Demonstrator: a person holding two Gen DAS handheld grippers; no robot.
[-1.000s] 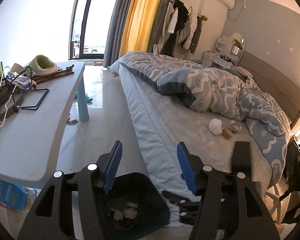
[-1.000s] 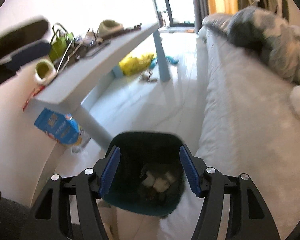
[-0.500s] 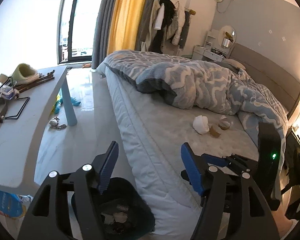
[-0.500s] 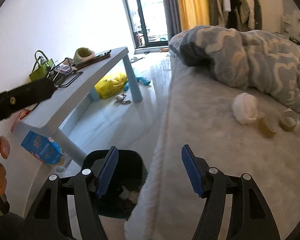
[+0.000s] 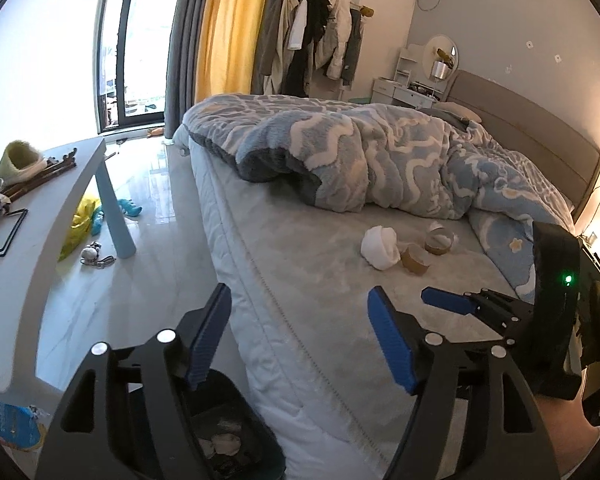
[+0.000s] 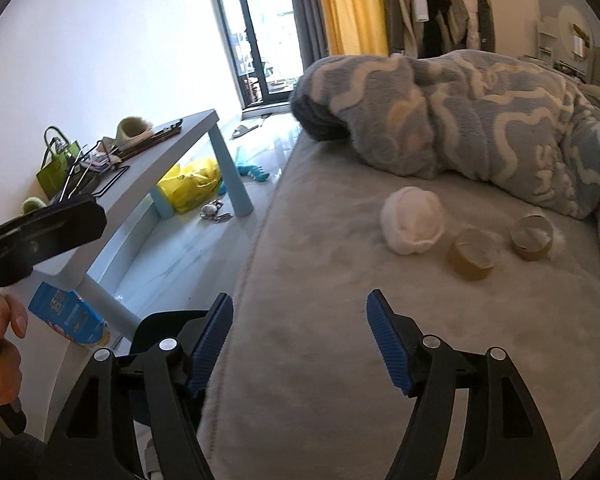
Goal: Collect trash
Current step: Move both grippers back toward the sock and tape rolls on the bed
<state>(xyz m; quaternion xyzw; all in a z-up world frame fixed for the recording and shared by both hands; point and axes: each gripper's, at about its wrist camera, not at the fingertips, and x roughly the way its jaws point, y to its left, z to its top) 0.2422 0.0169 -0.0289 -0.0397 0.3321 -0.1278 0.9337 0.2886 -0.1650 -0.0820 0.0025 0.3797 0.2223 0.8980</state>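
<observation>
A: We see the white paper wad (image 6: 413,220) lying on the bed (image 6: 340,300), its long side across the mattress, open end toward us.

B: Two tape-roll cores (image 6: 473,255) stand upright just beside it, the rumpled quilt (image 6: 480,120) behind.

A: Our left gripper (image 5: 298,340) and right gripper (image 6: 300,340) are both opening, nothing between the fingers.

B: The dark trash bin (image 5: 236,436) sits on the floor against the bed's edge, scraps inside.

Both wrist cameras look down along their fingers over the bed (image 5: 300,264); both catch the white wad (image 6: 414,220) mid-frame.
</observation>
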